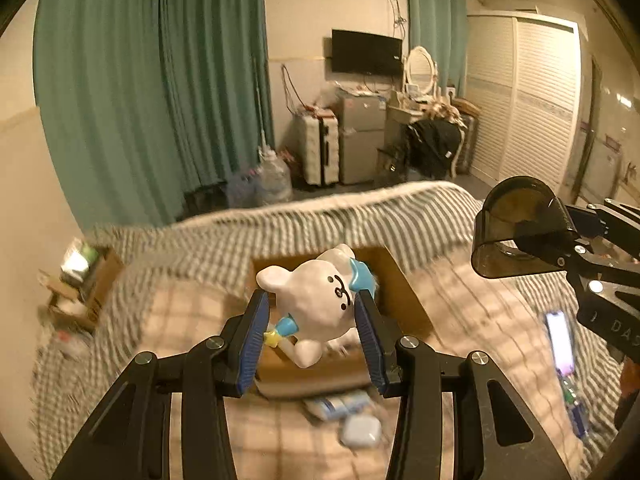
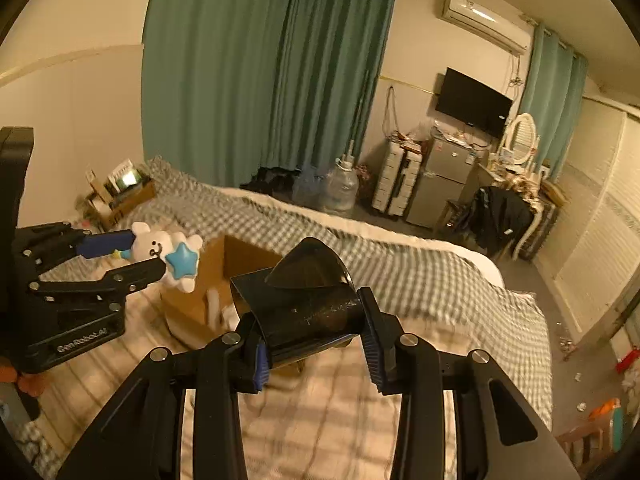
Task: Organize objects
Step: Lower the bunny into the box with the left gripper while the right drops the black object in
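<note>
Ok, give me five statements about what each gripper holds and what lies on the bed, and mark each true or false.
1. The left gripper holds a white bear figurine between its fingers. True.
2. The right gripper is empty. False: it grips a dark translucent container.
3. An open cardboard box sits on the checked bedspread. True.
4. The figurine lies inside the box. False: it is held above it.
5. A lit phone lies on the bed. True.
</note>
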The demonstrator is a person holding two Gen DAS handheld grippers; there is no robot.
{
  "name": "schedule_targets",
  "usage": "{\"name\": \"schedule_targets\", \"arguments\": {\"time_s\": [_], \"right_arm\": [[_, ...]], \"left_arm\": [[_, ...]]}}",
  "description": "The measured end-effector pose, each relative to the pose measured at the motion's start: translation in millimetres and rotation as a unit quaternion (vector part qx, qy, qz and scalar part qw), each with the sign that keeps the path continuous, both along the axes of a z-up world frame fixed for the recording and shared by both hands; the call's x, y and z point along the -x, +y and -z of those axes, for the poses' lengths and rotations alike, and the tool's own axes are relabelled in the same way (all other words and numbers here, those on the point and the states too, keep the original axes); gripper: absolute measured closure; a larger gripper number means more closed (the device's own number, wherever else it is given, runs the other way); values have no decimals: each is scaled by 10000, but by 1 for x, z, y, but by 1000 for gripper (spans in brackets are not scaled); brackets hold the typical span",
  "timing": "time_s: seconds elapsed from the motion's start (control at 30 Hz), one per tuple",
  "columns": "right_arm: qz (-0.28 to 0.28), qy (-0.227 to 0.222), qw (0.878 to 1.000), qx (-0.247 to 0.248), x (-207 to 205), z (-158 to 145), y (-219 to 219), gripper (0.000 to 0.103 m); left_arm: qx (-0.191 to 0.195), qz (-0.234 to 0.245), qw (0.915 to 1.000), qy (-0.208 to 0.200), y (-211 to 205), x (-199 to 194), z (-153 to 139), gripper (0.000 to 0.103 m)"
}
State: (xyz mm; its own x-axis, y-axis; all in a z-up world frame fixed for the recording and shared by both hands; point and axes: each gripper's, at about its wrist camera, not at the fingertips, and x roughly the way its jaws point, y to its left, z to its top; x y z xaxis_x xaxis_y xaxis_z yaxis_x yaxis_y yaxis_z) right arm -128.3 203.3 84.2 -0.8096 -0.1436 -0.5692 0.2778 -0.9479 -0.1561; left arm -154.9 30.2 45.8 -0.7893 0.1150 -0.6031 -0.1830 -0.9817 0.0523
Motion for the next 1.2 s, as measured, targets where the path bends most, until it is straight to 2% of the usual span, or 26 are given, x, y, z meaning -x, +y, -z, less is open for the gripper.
{"name": "schedule_targets", "arguments": {"time_s": [0.13,0.3,0.4,0.63,0.8,0.87,0.93,1.0,1.03,1.07,1.2], "right_arm": [[-21,27,10000,27,33,-9,-9,66],[-95,-140,9998,72,76,2,-20,66],[-98,-290,9995,25,100,23,-26,66],[-187,-883,9959,-8,150,93,-39,66],[-212,-1073,9939,142,161,126,-38,66],[-247,-1108,9934,189,161,130,-36,66],[-278,-1104,9932,245,160,131,-35,64],[-225,-1071,9934,332,157,127,-29,47],[-207,-1039,9936,384,154,122,-27,36],[-178,-981,9940,451,149,116,-26,35],[-59,-772,9960,456,126,86,-17,35]], "left_arm": [[190,-151,9996,132,-5,32,-7,59],[319,-186,9993,-40,-5,71,14,59],[342,-177,9991,-171,-2,86,36,59],[377,-145,9970,-666,-4,117,95,59],[385,-56,9958,-831,-3,126,118,59],[293,22,9951,-940,-4,128,121,58],[256,56,9958,-878,-3,125,117,57],[311,67,9963,-794,-4,121,111,48],[367,17,9967,-728,-4,118,106,34],[400,-26,9969,-684,-4,115,102,21],[381,-165,9976,-547,-14,97,81,18]]}}
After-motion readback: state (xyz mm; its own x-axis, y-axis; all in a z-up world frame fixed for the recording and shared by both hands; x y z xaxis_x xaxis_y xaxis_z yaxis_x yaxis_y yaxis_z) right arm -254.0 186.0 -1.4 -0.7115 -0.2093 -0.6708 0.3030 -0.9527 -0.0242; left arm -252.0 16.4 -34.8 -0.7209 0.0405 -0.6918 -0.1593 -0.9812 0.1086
